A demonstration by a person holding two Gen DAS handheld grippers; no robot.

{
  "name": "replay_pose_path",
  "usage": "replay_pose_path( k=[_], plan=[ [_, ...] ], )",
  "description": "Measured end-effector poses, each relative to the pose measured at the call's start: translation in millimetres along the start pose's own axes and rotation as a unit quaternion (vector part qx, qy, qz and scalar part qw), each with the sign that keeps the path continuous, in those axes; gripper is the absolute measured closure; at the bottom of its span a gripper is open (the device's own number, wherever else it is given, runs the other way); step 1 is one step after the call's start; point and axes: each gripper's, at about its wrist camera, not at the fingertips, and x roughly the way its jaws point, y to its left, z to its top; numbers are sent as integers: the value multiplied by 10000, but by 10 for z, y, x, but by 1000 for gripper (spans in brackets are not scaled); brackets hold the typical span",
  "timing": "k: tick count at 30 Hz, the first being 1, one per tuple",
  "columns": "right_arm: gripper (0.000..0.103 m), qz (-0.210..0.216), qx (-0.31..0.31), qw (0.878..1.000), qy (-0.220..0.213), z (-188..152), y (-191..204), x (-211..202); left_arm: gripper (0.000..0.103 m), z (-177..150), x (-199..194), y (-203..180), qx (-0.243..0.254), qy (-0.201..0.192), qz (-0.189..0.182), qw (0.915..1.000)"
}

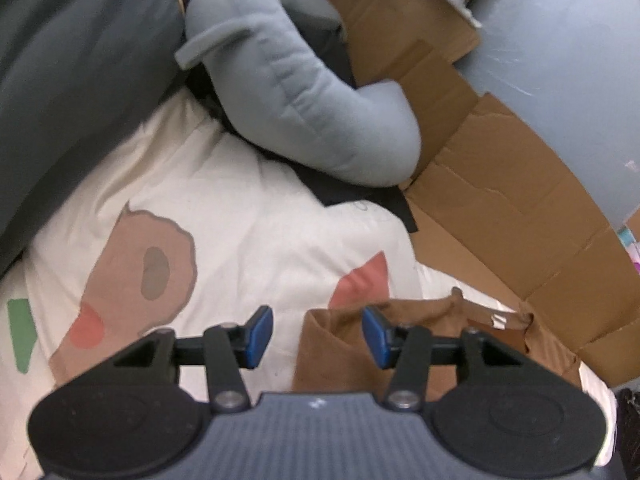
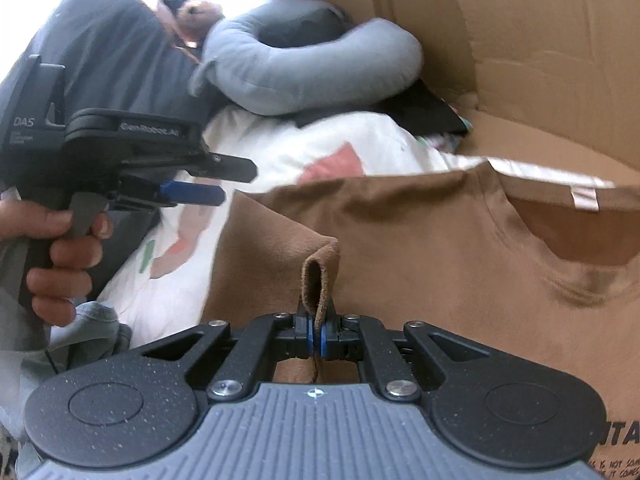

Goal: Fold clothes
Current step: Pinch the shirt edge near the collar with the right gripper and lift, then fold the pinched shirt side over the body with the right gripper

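Observation:
A brown T-shirt (image 2: 440, 248) lies spread on a white printed bedsheet (image 1: 248, 232), its collar and label toward the right. My right gripper (image 2: 316, 340) is shut on a pinched fold of the shirt's sleeve edge, which stands up between the blue pads. In the left wrist view the shirt (image 1: 344, 348) shows under the right finger. My left gripper (image 1: 318, 336) is open above the shirt's corner, nothing between its fingers. In the right wrist view the left gripper (image 2: 200, 194) hovers at the left, held by a hand (image 2: 60, 256).
A grey curved pillow (image 1: 304, 92) lies at the head of the bed beside a dark grey cushion (image 1: 72, 80). Flattened cardboard (image 1: 520, 208) lines the right side. A plush toy (image 2: 192, 8) sits behind the cushion. Grey cloth (image 2: 92, 328) is bunched at lower left.

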Motion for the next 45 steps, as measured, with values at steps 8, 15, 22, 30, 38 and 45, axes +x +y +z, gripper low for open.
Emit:
replay_pose_path(
  k=[8, 15, 22, 30, 38, 45],
  plan=[
    [88, -19, 1026, 9942, 333, -75, -454, 212, 53, 134, 236, -99, 197, 281, 33, 9994],
    [77, 253, 1624, 9863, 148, -67, -649, 234, 57, 178, 360, -88, 362, 617, 80, 9974],
    [102, 394, 1772, 9834, 23, -10, -722, 192, 63, 233, 390, -82, 409, 776, -49, 9961],
    [102, 228, 1499, 9884, -73, 16, -734, -2, 89, 258, 491, -186, 689, 969, -11, 9929],
    [102, 17, 1487, 9889, 15, -54, -772, -39, 96, 264, 548, -237, 716, 810, 361, 9935],
    [102, -120, 1617, 9864, 254, -134, -840, 52, 95, 260, 470, -230, 603, 572, 458, 9955]
  ],
)
